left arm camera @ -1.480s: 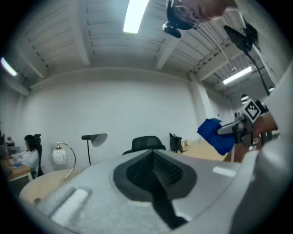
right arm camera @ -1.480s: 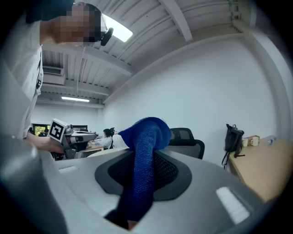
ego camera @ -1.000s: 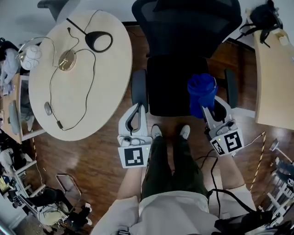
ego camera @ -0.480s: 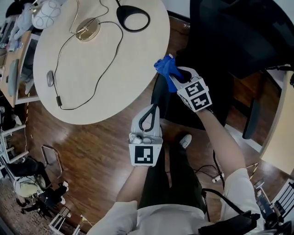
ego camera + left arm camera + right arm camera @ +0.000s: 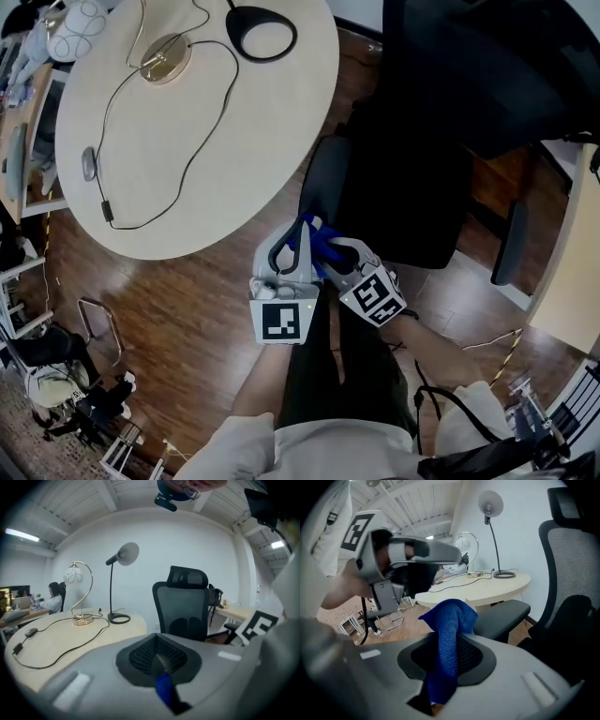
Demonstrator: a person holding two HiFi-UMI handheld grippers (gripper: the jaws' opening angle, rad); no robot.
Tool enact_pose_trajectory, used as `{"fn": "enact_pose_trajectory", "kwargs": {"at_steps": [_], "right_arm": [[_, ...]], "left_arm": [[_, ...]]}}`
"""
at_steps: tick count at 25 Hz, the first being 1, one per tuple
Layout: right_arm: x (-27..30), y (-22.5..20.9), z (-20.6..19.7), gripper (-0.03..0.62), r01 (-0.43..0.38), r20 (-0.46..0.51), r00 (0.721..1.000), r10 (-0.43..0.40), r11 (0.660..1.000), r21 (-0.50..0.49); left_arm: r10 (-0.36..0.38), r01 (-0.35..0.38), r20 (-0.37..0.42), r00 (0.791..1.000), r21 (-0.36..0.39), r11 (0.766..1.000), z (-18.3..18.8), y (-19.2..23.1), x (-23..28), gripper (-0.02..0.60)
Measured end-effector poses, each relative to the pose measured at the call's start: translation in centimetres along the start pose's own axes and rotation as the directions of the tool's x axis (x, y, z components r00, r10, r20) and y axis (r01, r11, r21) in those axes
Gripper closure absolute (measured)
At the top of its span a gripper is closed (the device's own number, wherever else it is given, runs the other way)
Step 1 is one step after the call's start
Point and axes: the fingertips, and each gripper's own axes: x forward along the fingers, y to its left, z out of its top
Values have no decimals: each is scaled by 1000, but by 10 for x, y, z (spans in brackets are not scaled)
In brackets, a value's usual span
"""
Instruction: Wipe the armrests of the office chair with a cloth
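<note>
The black office chair (image 5: 441,112) stands in front of me, its left armrest (image 5: 325,183) beside the round table and its right armrest (image 5: 509,246) out to the right. My right gripper (image 5: 330,248) is shut on a blue cloth (image 5: 312,246), just short of the left armrest's near end. In the right gripper view the cloth (image 5: 450,625) bunches up out of the jaws, with the armrest (image 5: 501,616) behind. My left gripper (image 5: 302,225) is shut and sits right beside the cloth. A sliver of blue (image 5: 164,691) shows low between its jaws.
The round beige table (image 5: 187,122) lies close on the left with a black lamp base (image 5: 265,36), a gold lamp base (image 5: 167,58), a cable and a mouse (image 5: 89,164). A second desk edge (image 5: 572,272) is at the right. Wooden floor lies below.
The right gripper has drawn the cloth back from the far end of the left armrest toward me, ending next to the left gripper. The left gripper barely moved.
</note>
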Motion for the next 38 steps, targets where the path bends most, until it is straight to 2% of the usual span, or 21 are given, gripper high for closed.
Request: {"fn": "enact_pose_trajectory", "kwargs": {"at_steps": [3, 6, 8, 10, 12, 13, 17, 19, 22, 24, 25, 27, 30, 31, 32, 33, 34, 36, 37, 38], "right_arm": [[-19, -18, 16, 499, 50, 139, 989, -56, 998, 47], [-63, -72, 34, 499, 156, 268, 946, -186, 980, 127], [-78, -117, 18, 499, 231, 286, 922, -262, 963, 139], [-59, -155, -9, 499, 265, 299, 907, -296, 954, 140], [-16, -180, -31, 499, 248, 284, 915, -288, 954, 168], [5, -187, -38, 499, 226, 276, 922, -273, 955, 191], [61, -185, -49, 499, 171, 319, 920, -229, 965, 199], [87, -196, -71, 499, 183, 267, 931, -248, 952, 245], [133, -236, -129, 499, 228, 96, 958, -270, 922, 314], [149, -250, -156, 497, 231, 28, 966, -256, 910, 345], [147, -251, -154, 499, 224, 40, 966, -254, 909, 351], [120, -244, -130, 499, 215, 127, 954, -270, 917, 335], [16, -214, -88, 499, 252, 268, 903, -336, 919, 305], [-37, -203, -77, 499, 297, 292, 876, -385, 905, 303], [-98, -197, -70, 499, 366, 295, 838, -459, 874, 320], [-162, -196, -70, 499, 454, 270, 788, -553, 818, 352], [-225, -200, -79, 499, 547, 216, 731, -647, 746, 380], [-332, -215, -112, 499, 685, 78, 631, -772, 601, 412], [-370, -223, -130, 499, 719, 10, 602, -798, 548, 427], [-398, -232, -147, 498, 737, -49, 594, -803, 518, 433]], "left_arm": [[-13, 13, -6, 1000, -17, 1000, -8, -8, 7, 580], [-30, 30, -1, 1000, -10, 999, -7, -24, 18, 580], [-45, 45, 0, 999, 0, 999, -7, -39, 28, 580], [-79, 78, 15, 997, 45, 996, -8, -57, 37, 580], [-88, 85, 31, 996, 89, 992, -13, -67, 42, 580], [-78, 75, 39, 996, 87, 993, -18, -68, 44, 580], [-48, 46, 21, 999, 85, 995, -38, -62, 40, 580], [-52, 52, -7, 999, 100, 994, -46, -62, 36, 580], [-57, 59, -17, 998, 99, 993, -47, -65, 33, 580], [-68, 71, -28, 997, 107, 992, -47, -69, 33, 580], [-74, 77, -33, 997, 116, 990, -46, -71, 33, 580], [-77, 82, -38, 996, 134, 988, -41, -72, 36, 580], [-110, 114, -32, 993, 143, 983, -26, -87, 47, 580], [-146, 148, -23, 989, 143, 979, -18, -98, 54, 580], [-196, 195, -9, 981, 146, 970, -10, -113, 63, 580], [-251, 246, 9, 968, 152, 957, -2, -131, 73, 580], [-301, 293, 28, 953, 161, 942, 7, -151, 83, 580], [-372, 356, 62, 926, 189, 915, 21, -197, 99, 580], [-400, 381, 65, 914, 200, 903, 25, -224, 105, 580], [-430, 412, 55, 901, 200, 889, 28, -252, 110, 580]]}}
